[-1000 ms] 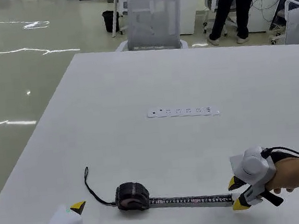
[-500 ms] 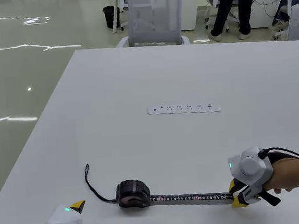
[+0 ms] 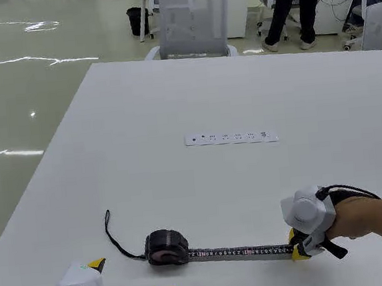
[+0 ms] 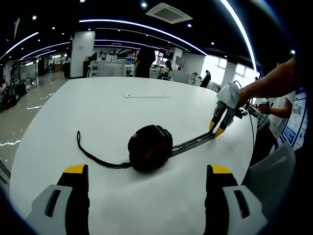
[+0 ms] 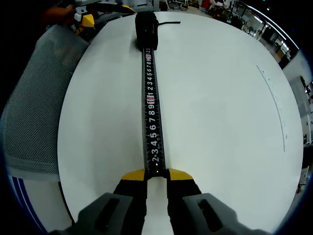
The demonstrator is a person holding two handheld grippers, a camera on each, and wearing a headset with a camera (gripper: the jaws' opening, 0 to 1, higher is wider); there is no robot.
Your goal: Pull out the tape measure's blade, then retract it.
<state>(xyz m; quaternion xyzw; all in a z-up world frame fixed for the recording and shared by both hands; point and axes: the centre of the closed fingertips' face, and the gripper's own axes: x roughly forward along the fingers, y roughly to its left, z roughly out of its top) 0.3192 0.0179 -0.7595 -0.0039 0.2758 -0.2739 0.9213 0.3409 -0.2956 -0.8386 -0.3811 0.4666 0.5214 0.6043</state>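
A black tape measure case (image 3: 166, 247) lies near the table's front edge, its black strap (image 3: 116, 238) trailing left. The blade (image 3: 241, 252) is drawn out to the right, flat on the table. My right gripper (image 3: 296, 246) is shut on the blade's tip. In the right gripper view the blade (image 5: 150, 112) runs from the right gripper (image 5: 156, 174) up to the case (image 5: 146, 28). My left gripper (image 3: 129, 280) stands open just in front of the case, apart from it. In the left gripper view, the left gripper (image 4: 146, 196) faces the case (image 4: 150, 148).
A white power strip (image 3: 231, 138) lies mid-table. A grey mesh chair (image 3: 194, 22) stands at the table's (image 3: 174, 97) far edge, with a standing person (image 3: 296, 3) beyond it. The table's left edge drops to a shiny floor.
The right gripper's jaws have drawn together on the blade's tip and it has shifted slightly left. Case and left gripper have stayed put; the head camera has tilted a little.
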